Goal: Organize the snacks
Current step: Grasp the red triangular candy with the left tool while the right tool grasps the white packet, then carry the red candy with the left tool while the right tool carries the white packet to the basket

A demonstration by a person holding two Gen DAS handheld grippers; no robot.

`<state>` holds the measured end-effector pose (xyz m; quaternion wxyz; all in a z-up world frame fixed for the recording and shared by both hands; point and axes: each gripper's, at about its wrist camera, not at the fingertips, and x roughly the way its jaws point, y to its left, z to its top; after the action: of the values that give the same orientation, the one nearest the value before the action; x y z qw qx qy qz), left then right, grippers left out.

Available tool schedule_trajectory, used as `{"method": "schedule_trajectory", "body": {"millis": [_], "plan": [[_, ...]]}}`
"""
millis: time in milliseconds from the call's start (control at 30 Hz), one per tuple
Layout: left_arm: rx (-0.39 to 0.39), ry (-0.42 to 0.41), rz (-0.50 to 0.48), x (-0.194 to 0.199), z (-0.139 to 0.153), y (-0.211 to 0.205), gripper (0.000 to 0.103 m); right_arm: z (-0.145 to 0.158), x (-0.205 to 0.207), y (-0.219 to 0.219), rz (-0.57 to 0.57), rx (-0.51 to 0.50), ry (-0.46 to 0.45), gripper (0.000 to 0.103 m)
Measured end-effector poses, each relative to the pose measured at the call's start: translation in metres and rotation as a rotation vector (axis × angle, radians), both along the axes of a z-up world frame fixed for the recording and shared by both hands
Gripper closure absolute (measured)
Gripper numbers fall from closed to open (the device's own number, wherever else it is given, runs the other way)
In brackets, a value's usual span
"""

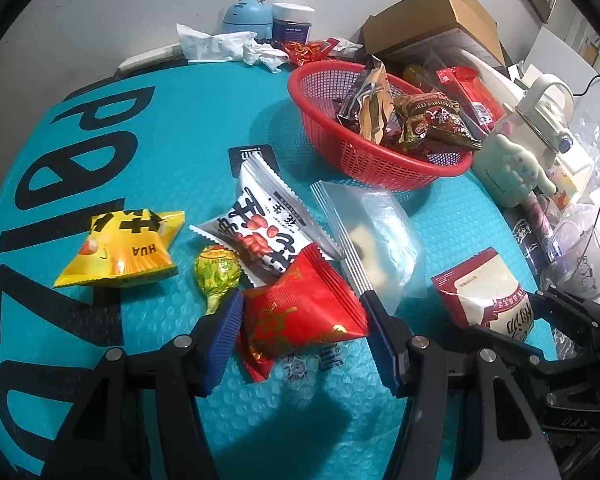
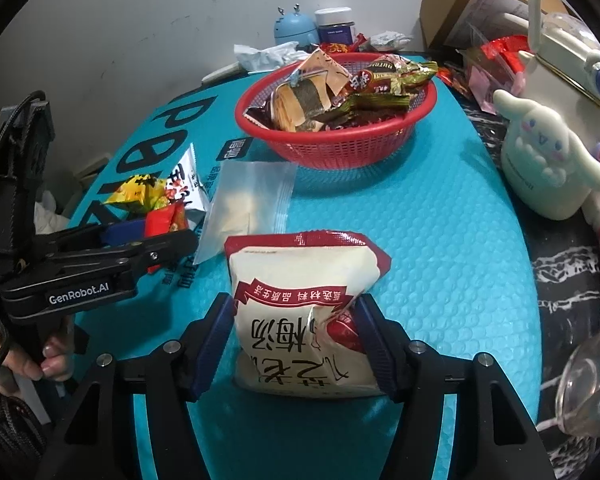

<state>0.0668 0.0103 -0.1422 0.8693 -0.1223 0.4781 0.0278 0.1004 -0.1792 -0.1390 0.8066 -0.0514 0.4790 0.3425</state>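
My left gripper (image 1: 302,324) has its blue pads around a red snack packet (image 1: 300,312) on the teal mat; the pads touch its sides. My right gripper (image 2: 296,340) straddles a white and red plum-drink bag (image 2: 304,312), pads against its sides. The red basket (image 1: 380,160) holds several snack packets and also shows in the right wrist view (image 2: 340,148). A yellow packet (image 1: 120,252), a green lollipop (image 1: 216,276), a white peanut packet (image 1: 268,228) and a clear bag (image 1: 380,236) lie on the mat.
A cream kettle with a plush figure (image 2: 548,168) stands at the right. A cardboard box (image 1: 440,24), a blue humidifier (image 1: 246,16), a jar (image 1: 292,20) and tissues (image 1: 220,44) sit at the back. A glass cup (image 2: 588,380) stands at the right edge.
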Motion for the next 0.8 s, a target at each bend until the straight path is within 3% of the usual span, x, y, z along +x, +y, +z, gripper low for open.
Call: {"method": "schedule_trajectory", "body": {"millis": [100,333,800], "plan": [[-0.002,-0.004,-0.010,-0.002,-0.001,-0.003,0.044,-0.002,-0.001,-0.002,-0.006,-0.011,-0.001,0.041],[-0.015,0.010,-0.070,-0.014,0.000,-0.020,0.046,0.000,-0.012,-0.011,-0.012,-0.002,-0.020,0.054],[-0.007,0.043,-0.164,-0.054,0.002,-0.062,0.046,0.003,-0.043,-0.040,-0.011,-0.014,-0.030,0.056]]}}
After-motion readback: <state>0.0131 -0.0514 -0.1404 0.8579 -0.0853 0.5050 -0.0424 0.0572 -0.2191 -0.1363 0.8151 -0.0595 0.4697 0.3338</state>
